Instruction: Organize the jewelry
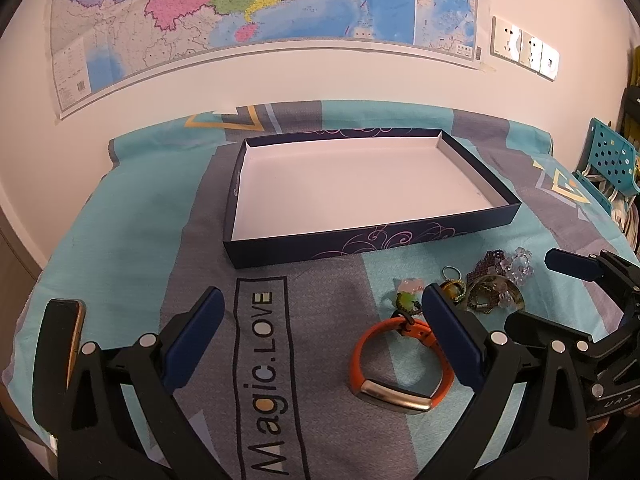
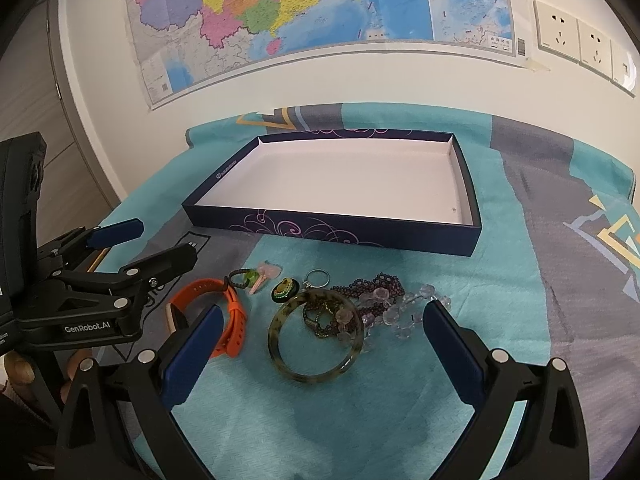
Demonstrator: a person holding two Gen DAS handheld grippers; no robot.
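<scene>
A shallow dark-blue box with a white inside lies open on the cloth, nothing in it. In front of it lies jewelry: an orange wristband, a mottled green bangle, purple beads, clear crystal beads, a key ring, a green pendant and a pink piece. My left gripper is open, its right finger beside the wristband. My right gripper is open above the bangle and beads.
The teal and grey patterned cloth covers the table against a wall with a map and sockets. A phone-like object lies at the left. A teal perforated rack stands at the right.
</scene>
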